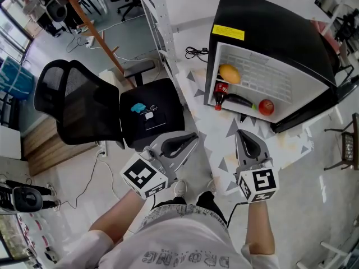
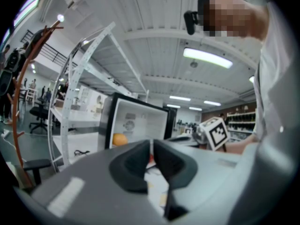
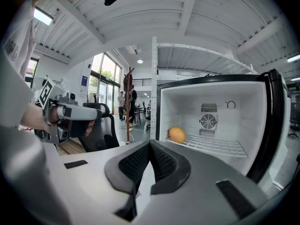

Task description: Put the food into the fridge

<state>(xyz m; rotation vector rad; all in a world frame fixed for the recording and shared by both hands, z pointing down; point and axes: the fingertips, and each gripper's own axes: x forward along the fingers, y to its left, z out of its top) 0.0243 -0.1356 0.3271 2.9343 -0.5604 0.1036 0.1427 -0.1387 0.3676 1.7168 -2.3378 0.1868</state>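
- Standing open on the counter (image 1: 216,125), the fridge (image 1: 269,32) faces both grippers, ready for loading.
- Left gripper (image 1: 193,137) and right gripper (image 1: 240,132): jaws together on nothing, held just short of the fridge mouth; likely idle, loading looks done.
- Inside the fridge: bottle (image 1: 233,98) laid flat below, probably too tall to stand; yellow fruit (image 1: 229,73) on the wire shelf; red fruit (image 1: 266,106) beside the bottle.

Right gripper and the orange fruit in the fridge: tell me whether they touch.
Apart. Head view: the right gripper hangs outside the fridge, the orange fruit lies on its shelf.
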